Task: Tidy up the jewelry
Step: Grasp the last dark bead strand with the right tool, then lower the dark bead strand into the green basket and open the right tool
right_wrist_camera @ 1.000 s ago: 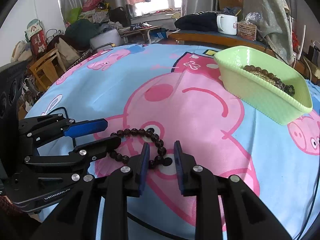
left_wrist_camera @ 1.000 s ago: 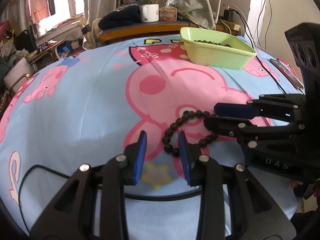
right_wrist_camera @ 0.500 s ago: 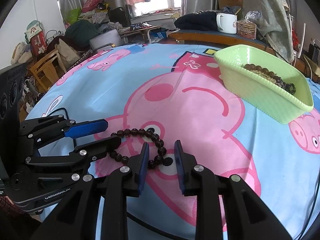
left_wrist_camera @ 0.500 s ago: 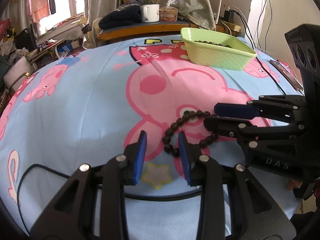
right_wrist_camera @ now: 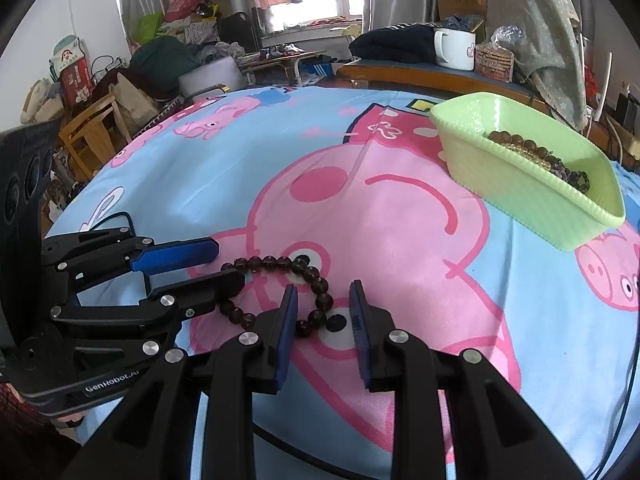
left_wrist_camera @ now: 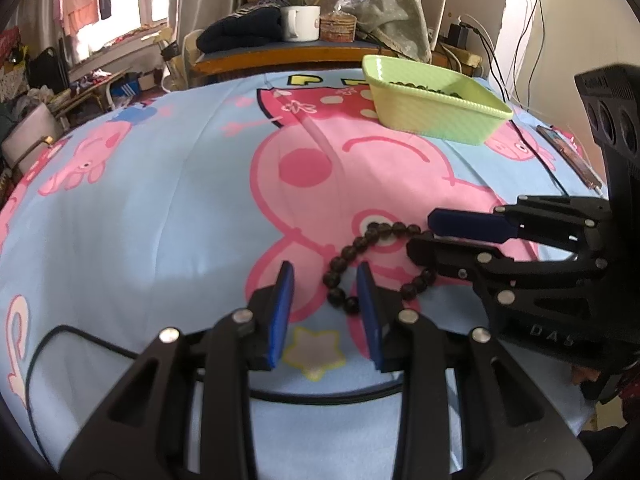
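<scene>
Left gripper [left_wrist_camera: 324, 276] sits low over the cartoon pig bedsheet [left_wrist_camera: 140, 200] with its blue pads partly apart; we see nothing clamped. The near end of the dark beaded bracelet [left_wrist_camera: 362, 242] lies on the sheet in that gap, its last beads just beside the right-hand pad, and we see no pad pressing on them. Our right gripper [right_wrist_camera: 322, 292] comes in from the other side, also with its jaws parted a little. The opposite end of the same loop lies between its pads, closer to the left-hand one and not squeezed. The two tools nearly meet across the bracelet, so the room right around it is tight: one black finger of each tool lies just beside the beads.

Beyond the loop the sheet is open and flat all the way to the green plastic basket [left_wrist_camera: 436, 120], which stands well apart near the far edge of the bed, with other bead bracelets [right_wrist_camera: 536, 154] lying along its far inner wall. A black cable [left_wrist_camera: 320, 398] curves over the sheet close under our left gripper. Past the far edge runs a wooden desk [left_wrist_camera: 280, 58] carrying a white mug [left_wrist_camera: 300, 24].
</scene>
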